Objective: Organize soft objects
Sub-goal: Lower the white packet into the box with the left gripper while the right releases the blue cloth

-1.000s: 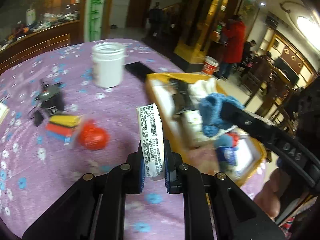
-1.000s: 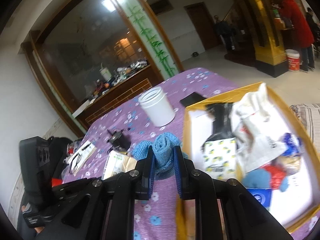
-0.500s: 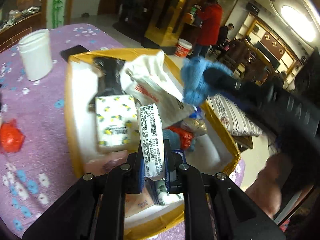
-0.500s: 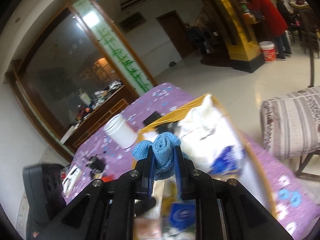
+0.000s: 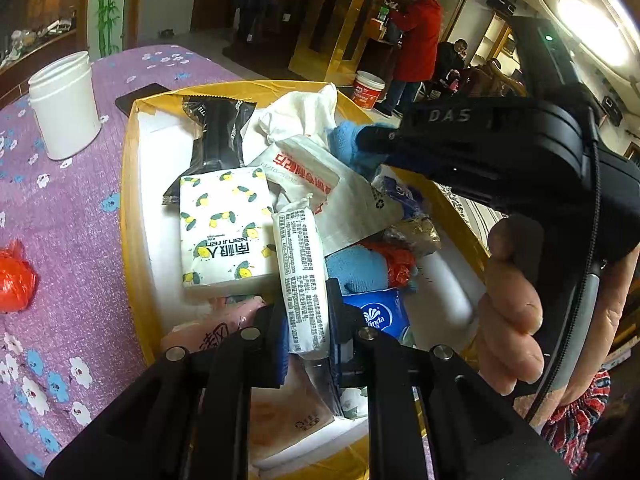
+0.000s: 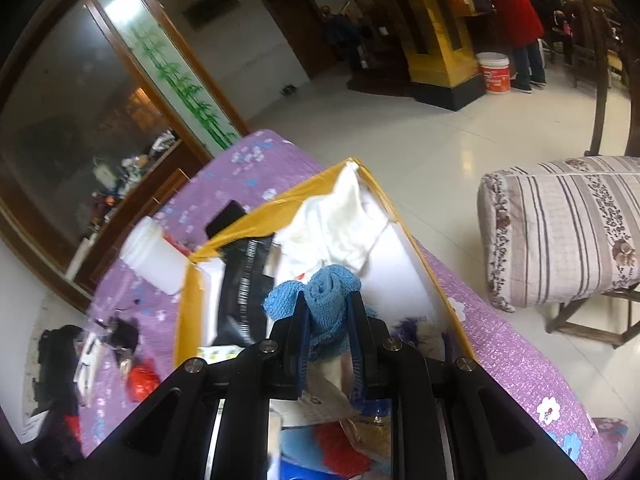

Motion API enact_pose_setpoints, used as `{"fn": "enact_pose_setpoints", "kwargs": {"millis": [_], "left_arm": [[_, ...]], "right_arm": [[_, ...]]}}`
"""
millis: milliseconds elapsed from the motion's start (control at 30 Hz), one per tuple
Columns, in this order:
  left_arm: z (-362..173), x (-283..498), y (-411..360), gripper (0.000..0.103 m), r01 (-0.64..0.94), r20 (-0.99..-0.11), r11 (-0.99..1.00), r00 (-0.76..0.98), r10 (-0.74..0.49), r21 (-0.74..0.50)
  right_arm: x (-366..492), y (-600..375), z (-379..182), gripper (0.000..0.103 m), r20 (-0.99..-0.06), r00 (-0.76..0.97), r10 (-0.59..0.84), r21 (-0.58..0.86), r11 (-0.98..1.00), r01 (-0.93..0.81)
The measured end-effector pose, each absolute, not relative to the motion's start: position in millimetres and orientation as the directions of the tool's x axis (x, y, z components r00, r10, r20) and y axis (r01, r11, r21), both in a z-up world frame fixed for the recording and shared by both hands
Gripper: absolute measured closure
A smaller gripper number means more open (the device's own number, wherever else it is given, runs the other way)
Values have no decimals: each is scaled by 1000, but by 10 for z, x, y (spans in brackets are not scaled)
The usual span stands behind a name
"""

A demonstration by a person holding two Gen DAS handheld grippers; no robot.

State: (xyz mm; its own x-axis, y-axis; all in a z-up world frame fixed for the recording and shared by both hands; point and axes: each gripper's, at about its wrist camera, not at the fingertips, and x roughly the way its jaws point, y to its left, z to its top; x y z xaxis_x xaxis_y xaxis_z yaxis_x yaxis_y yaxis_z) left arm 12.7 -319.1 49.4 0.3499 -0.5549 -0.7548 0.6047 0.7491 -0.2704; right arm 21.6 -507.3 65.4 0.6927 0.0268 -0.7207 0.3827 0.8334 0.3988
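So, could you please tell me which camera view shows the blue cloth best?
The right wrist view: the blue cloth sits centred, clamped in the right hand-held gripper. The left wrist view shows only an edge of it behind that gripper.

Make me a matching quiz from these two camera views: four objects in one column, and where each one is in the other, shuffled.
Things:
1. white tissue packet
2. blue rolled cloth
3. white plastic jar
4. lemon-print tissue pack

Places:
A. standing on the purple tablecloth, outside the box
B. clamped in the right gripper
C. lying inside the yellow-rimmed box
D. clamped in the left gripper

Pairs: 1-D, 2-B, 3-A, 4-C
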Motion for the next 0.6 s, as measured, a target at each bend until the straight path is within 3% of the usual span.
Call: {"fn": "enact_pose_setpoints", "kwargs": {"millis": [433,600], "left_arm": [[549,43,-3201,90,610,-737,763,412,-536,-213],[563,43,-3180,86,610,-727,763,422,-541,-214]], "right_arm": [[152,-4992,703,79,-730,683,-12,343,858,382],[98,-4997,725,75,-718,696,-4,364,850,380]]}}
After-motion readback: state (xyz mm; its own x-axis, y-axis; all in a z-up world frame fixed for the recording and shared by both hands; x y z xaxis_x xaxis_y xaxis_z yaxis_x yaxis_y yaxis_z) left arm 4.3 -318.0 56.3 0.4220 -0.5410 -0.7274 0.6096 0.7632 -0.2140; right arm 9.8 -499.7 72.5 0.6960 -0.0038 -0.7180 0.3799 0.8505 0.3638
